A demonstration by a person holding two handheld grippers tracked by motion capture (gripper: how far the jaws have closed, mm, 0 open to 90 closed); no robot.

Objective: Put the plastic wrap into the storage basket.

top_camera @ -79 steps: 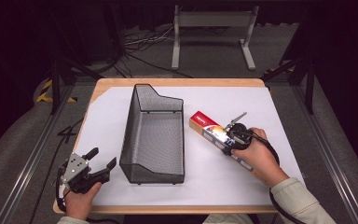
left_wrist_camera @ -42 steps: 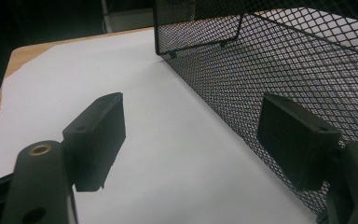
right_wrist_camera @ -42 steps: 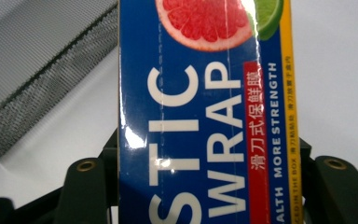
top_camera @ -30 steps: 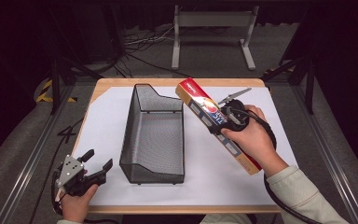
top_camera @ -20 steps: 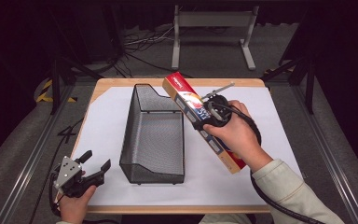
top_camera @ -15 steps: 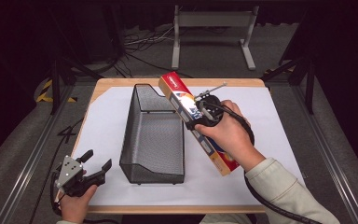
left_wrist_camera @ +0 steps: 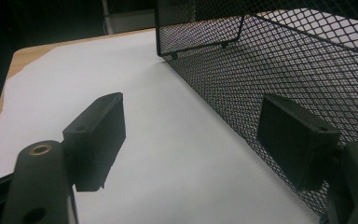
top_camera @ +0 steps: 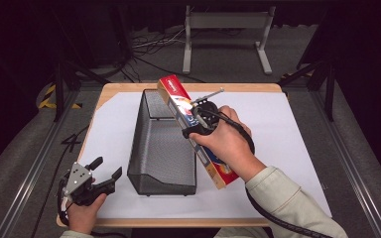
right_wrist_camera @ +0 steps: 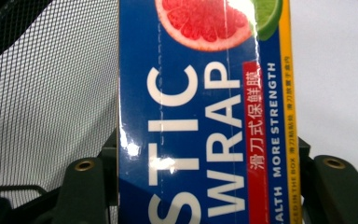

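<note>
The desk (top_camera: pixel 297 124) under its white sheet carries a black mesh basket (top_camera: pixel 161 148), standing lengthwise in the middle. Over the basket's right rim I hold the long plastic wrap box (top_camera: pixel 178 96) tilted, my right gripper (top_camera: pixel 198 121) with its jaws clamped on the box's two sides. My left gripper (top_camera: pixel 96 181) rests at the desk's near left corner, just beside the basket's wall, jaws apart and holding nothing.

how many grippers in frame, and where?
2. Left gripper sits at the table's near-left corner, jaws open, beside the basket. Right gripper holds the wrap box over the basket's right rim.
</note>
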